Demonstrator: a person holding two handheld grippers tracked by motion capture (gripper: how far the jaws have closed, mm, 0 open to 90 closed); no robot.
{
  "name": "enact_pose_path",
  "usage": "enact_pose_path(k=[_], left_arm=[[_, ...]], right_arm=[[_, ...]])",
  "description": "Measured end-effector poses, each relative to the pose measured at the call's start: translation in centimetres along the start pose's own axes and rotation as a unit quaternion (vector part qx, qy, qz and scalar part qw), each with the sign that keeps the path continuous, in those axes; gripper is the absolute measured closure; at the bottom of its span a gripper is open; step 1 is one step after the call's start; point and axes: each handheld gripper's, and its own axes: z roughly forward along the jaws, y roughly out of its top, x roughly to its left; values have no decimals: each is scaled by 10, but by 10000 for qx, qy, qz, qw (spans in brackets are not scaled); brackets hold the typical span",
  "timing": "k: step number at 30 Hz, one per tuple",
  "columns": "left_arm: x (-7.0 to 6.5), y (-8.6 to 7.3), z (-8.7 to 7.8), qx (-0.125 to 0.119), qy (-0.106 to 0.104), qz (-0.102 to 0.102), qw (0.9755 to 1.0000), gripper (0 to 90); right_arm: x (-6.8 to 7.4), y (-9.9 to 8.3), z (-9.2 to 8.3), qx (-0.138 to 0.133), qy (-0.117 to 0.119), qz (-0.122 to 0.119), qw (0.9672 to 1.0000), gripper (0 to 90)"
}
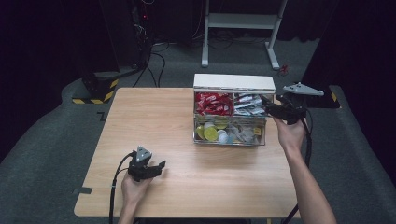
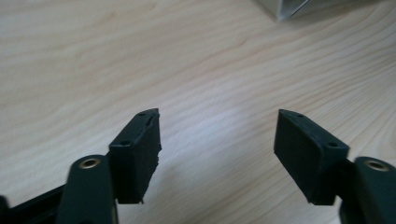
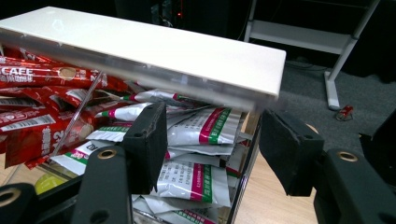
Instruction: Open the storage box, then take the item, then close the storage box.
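Note:
A clear compartment box [image 1: 229, 142] with a raised white lid [image 1: 233, 82] stands on the wooden table [image 1: 154, 116] at the back right. It holds red sachets [image 1: 213, 103], white and green sachets [image 1: 247, 105] and round capsules [image 1: 210, 133]. My right gripper [image 1: 267, 104] is at the box's right end, open. In the right gripper view [image 3: 215, 109] one jaw hangs over the white sachets [image 3: 196, 128] and the other stands outside the clear side wall, below the lid [image 3: 140, 46]. My left gripper [image 1: 159, 167] rests low near the front left, open over bare wood [image 2: 217, 114].
A corner of the box [image 2: 286, 7] appears at the top of the left gripper view. Beyond the table lie grey floor, a white metal stand [image 1: 238, 21], cables and a black-and-yellow base [image 1: 95, 91]. Bare wood lies between the left gripper and the box.

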Motion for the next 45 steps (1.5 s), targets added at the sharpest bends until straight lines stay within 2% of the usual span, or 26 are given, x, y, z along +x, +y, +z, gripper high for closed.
enact_pose_path(k=[5,9,12,18,20,27,31,33,35,40,45], left_arm=[[-5,21,-1,-202,-197,23,9996,353],[-10,38,-1,-259,-365,110,9989,357],[-11,51,0,-336,-495,80,9982,356],[-11,66,2,-543,-618,30,9966,353],[-10,72,0,-683,-733,-78,9949,355],[-12,100,-7,-953,-888,-107,9914,390],[-16,120,-7,-996,-950,-4,9905,416],[-20,132,-9,-1036,-1024,66,9893,427],[-23,142,-10,-1109,-1081,53,9879,437],[-26,160,-11,-1176,-1222,45,9855,452],[-31,172,-11,-1213,-1260,132,9845,463]], right_arm=[[-2,4,1,-59,43,32,10000,419],[-3,5,4,-53,40,43,10000,418],[-3,7,6,-5,37,61,10000,418],[-4,8,7,-11,41,22,10000,417],[-5,8,6,4,86,69,9999,417],[-5,9,6,32,93,67,9999,416],[-5,9,6,33,88,43,9999,417],[-5,9,6,28,90,53,9999,417],[-5,8,6,14,93,52,9999,416],[-5,8,6,14,113,40,9999,417],[-6,8,6,19,136,75,9999,417]])
